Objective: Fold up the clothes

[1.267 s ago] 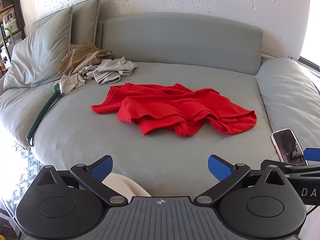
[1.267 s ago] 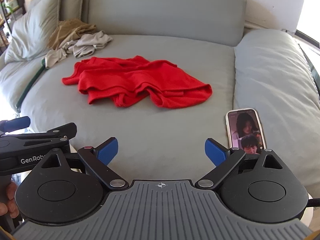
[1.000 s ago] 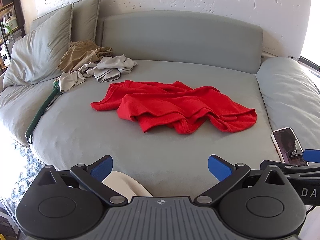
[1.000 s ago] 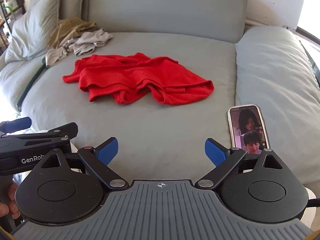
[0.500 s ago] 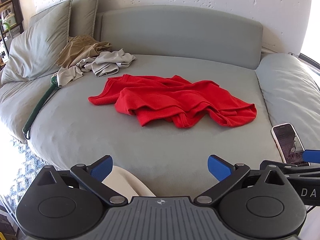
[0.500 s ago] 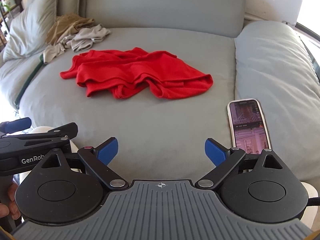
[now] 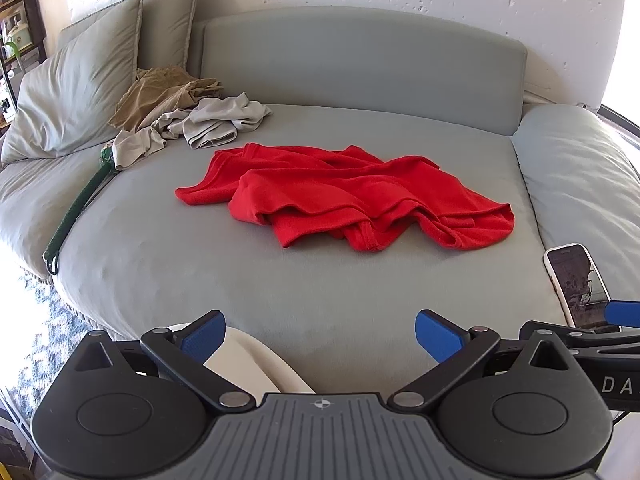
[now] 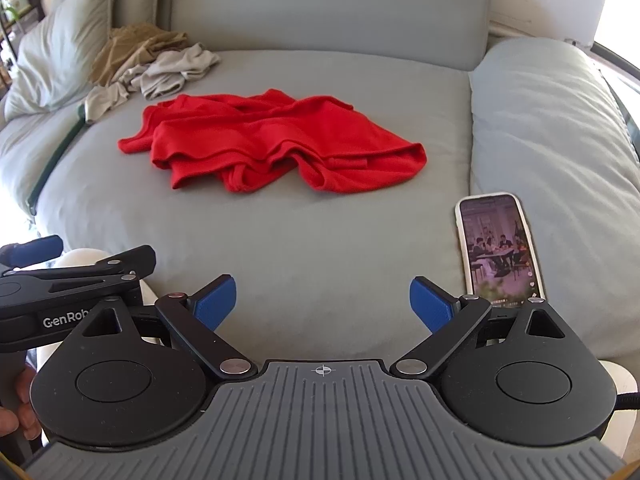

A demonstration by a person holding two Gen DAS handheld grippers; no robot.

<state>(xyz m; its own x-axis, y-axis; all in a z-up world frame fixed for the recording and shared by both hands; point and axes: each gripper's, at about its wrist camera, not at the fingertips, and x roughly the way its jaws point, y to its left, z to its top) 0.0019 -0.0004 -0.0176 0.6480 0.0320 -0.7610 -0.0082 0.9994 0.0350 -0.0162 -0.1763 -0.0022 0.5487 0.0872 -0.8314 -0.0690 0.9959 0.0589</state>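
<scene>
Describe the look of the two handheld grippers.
Both match: the left gripper and right gripper have black round-lobed housings, black linkage bars with silver pivots, a grey ribbed centre plate bearing a crosshair mark, and blue-padded fingers. White "GenRob" lettering marks the left one's side.

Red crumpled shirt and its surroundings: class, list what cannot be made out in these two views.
- Crumpled red shirt: both views; its own folds hide the sleeves and neckline.
- Tan and beige clothes heap: bunched, so the number of garments is unclear.
- Lit white-cased phone: left wrist view; lower end hidden behind the right gripper.
- Dark green strap: upper end tucked under the heap.
</scene>
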